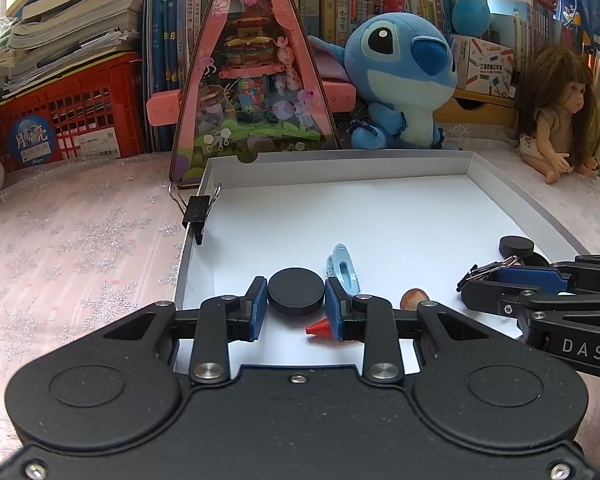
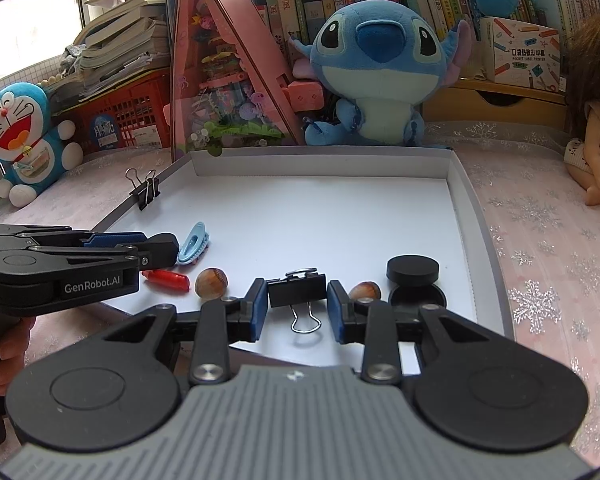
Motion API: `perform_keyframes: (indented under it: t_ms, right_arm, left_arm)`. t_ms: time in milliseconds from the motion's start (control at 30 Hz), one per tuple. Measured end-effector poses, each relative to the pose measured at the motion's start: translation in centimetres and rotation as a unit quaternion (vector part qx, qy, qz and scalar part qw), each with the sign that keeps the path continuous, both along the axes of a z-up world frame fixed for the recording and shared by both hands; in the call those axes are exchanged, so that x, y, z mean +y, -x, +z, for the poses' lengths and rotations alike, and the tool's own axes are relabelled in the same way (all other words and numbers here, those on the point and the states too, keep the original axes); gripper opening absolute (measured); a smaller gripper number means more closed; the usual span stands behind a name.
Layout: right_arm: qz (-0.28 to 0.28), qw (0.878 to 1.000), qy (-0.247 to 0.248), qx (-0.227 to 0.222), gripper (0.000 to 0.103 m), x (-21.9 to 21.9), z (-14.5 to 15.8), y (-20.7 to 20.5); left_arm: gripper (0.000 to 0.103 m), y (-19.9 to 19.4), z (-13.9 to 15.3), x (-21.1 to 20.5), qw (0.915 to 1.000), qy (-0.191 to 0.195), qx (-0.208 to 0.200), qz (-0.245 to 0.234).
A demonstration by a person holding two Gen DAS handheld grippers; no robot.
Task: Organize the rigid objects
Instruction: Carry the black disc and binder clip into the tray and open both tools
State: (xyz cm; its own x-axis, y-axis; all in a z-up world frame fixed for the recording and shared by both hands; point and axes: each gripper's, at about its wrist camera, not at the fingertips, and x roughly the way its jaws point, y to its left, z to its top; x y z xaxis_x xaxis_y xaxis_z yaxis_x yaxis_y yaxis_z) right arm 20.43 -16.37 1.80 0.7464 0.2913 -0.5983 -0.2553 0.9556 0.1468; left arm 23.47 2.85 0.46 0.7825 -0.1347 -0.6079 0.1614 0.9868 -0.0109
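Both grippers are loaded over the white tray [image 2: 458, 216]. The left gripper [image 1: 296, 305] is clamped on a black disc [image 1: 296, 291] and could easily knock the blue hair clip [image 1: 345, 269] right beside its finger. The right gripper [image 2: 297, 305] pinches a black binder clip [image 2: 297, 289] by its smooth sides, so it might twist out; the hazelnut [image 2: 365, 291] nearby could roll.

The left claw [image 1: 296, 312] is matte black plastic with blue pads on its two fingers, silver screws at the linkage pivots and two round raised discs on its broad body; seen from the side it carries white "GenRobot.AI" lettering. The right claw [image 2: 298, 308] has the same black linkages and blue pads, but a grey ribbed body panel, and white letters "DAS" on its flank
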Motion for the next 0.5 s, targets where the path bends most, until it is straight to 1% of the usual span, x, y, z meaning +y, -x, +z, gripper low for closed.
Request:
perform_keyframes:
  t_ms: [267, 400, 500]
  right_arm:
    - [0.0, 1.0, 0.001, 0.0, 0.037, 0.03, -0.04, 0.02]
    - [-0.001, 1.0, 0.0, 0.0, 0.04, -0.02, -0.01, 0.05]
    - [-0.002, 1.0, -0.001, 0.0, 0.041, -0.05, 0.02, 0.08]
  left_arm:
    - [0.029, -0.09, -0.11, -0.21, 1.0, 0.006, 0.005, -0.004]
    - [0.029, -0.09, -0.13, -0.21, 1.0, 0.006, 0.005, -0.004]
    - [0.03, -0.01, -0.06, -0.24, 1.0, 0.006, 0.007, -0.004]
